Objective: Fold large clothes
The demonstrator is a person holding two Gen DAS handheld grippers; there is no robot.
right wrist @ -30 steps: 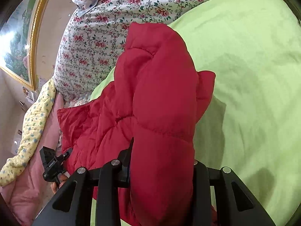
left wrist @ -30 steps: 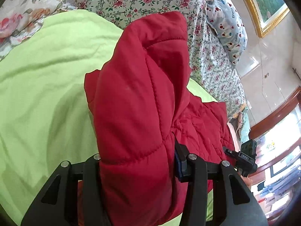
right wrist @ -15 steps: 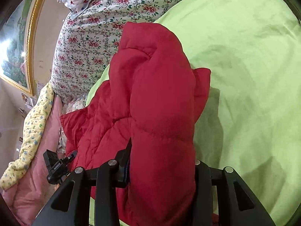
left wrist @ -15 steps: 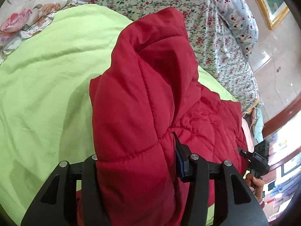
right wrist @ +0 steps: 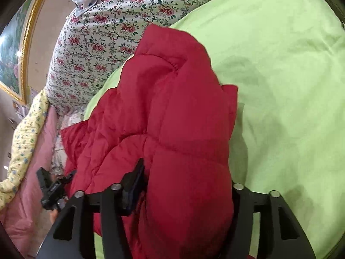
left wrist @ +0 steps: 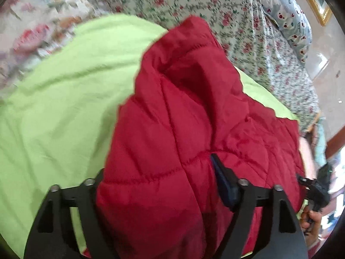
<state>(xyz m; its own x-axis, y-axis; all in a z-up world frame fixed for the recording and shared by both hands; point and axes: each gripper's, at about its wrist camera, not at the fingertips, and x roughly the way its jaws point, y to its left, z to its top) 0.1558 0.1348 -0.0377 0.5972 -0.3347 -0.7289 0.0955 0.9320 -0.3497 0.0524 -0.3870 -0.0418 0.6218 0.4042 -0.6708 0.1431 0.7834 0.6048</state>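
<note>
Two grippers: left gripper and right gripper, jaws opening, padded fold between each
Jacket: red, centre frame, on green sheet

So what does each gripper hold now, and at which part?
Each has a thick folded edge of the red jacket between its jaws. The left gripper and right gripper are opening, so the jacket is being let go.

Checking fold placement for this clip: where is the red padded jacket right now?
The red padded jacket lies on the green sheet, below the floral bedding, a thick fold between each gripper's opening jaws in both wrist views.
</note>
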